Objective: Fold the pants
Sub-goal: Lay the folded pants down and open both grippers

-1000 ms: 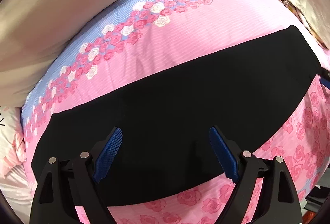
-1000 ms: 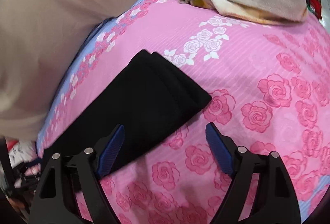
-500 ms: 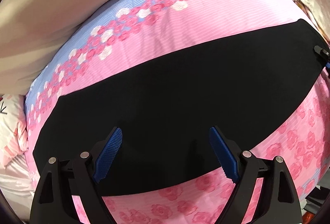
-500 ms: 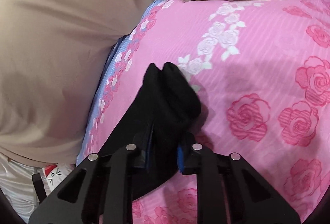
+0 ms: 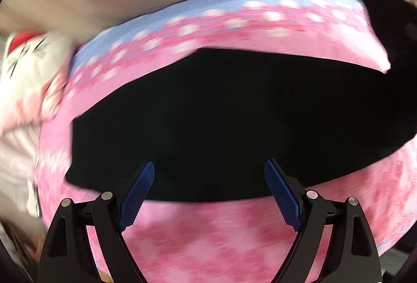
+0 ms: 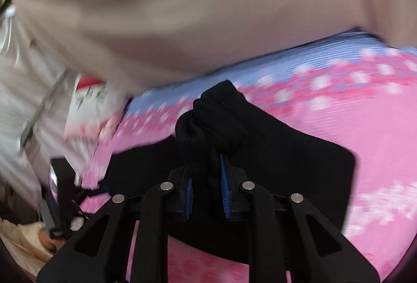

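The black pants (image 5: 221, 121) lie as a long band across the pink rose-print bed cover (image 5: 234, 236). My left gripper (image 5: 209, 192) is open and empty, its blue pads over the near edge of the pants. My right gripper (image 6: 207, 189) is shut on the bunched leg end of the pants (image 6: 216, 121) and holds it lifted above the rest of the pants (image 6: 299, 168). That raised end shows at the far right in the left wrist view (image 5: 385, 22). Both views are motion-blurred.
A beige fabric surface (image 6: 182, 9) rises behind the bed. A white pillow with a red mark (image 5: 26, 61) lies at the bed's left end. The left gripper's body (image 6: 62, 199) shows low on the left in the right wrist view.
My right gripper closed on the leg end, lifted it and carried it back over the pants. My left gripper stayed open and shifted along the pants toward the left end.
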